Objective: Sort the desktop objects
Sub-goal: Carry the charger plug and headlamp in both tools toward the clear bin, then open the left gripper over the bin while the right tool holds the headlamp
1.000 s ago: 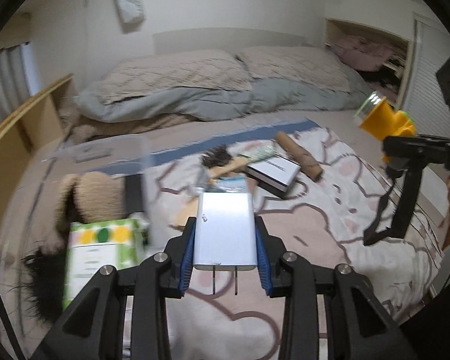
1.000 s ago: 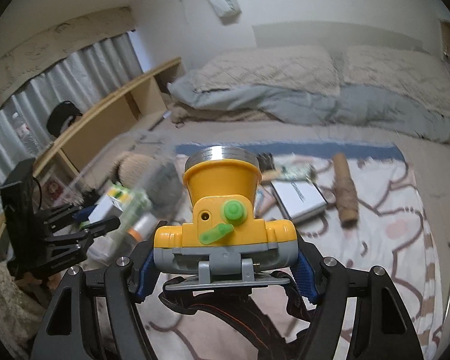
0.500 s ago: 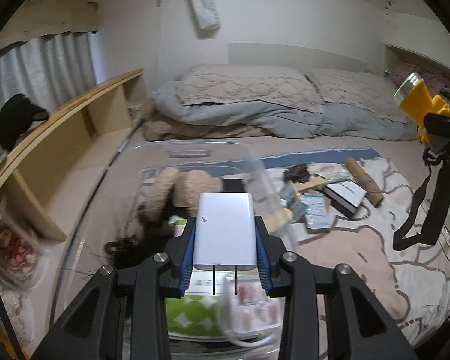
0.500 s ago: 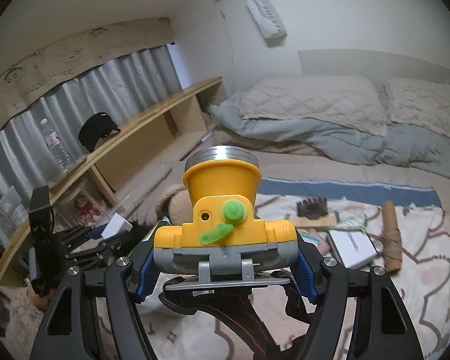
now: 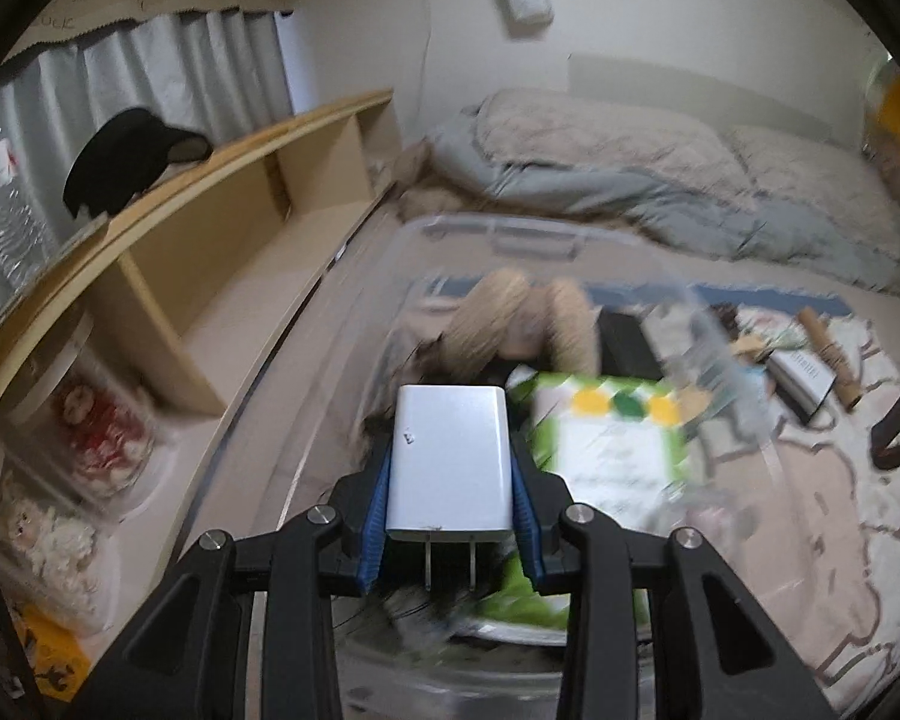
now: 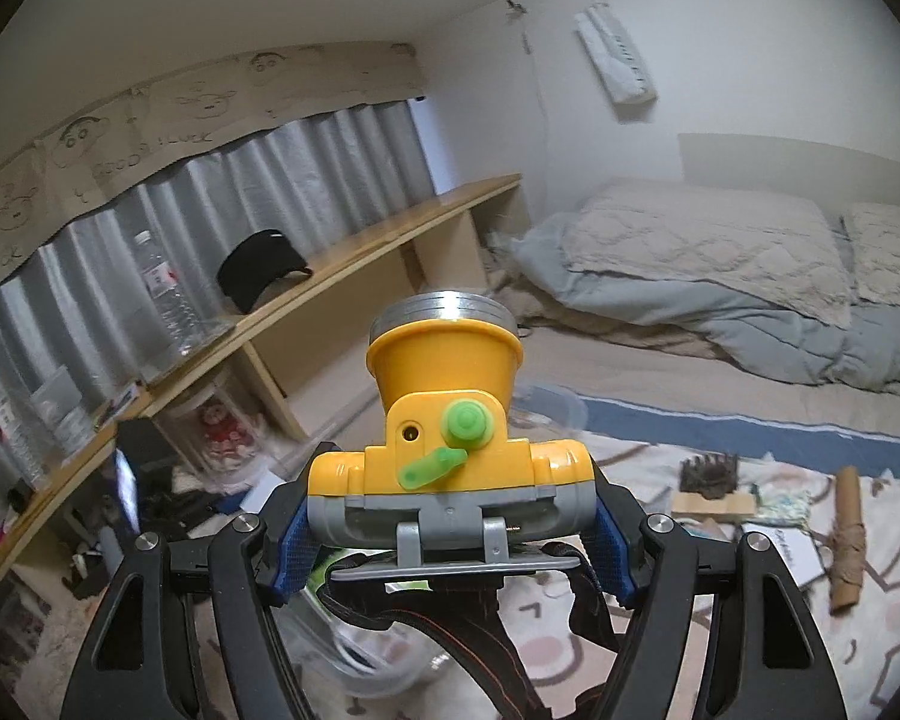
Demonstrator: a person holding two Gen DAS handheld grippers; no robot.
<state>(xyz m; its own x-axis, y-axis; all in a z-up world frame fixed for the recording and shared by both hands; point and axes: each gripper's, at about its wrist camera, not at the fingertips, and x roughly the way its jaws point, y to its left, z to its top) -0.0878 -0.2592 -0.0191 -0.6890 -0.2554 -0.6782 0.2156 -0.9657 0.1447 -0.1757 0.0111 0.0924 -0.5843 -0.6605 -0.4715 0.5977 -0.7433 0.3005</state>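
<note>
Only the left wrist view looks down into the clear plastic bin (image 5: 498,234), which holds a plush toy (image 5: 522,324) and a green-bordered box (image 5: 618,438). Above it the left gripper (image 5: 450,498) clamps a white charger (image 5: 450,456), prongs toward the camera. Meanwhile the right wrist view alone shows the right gripper (image 6: 450,528), jaws wide, squeezing a yellow headlamp (image 6: 447,420).

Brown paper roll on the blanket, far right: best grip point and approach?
Grip the brown paper roll mid-length, coming from above, jaws across its narrow width. It lies flat, lengthwise away from the camera, apart from the white box; string wraps its middle, which probably helps against slipping.
</note>
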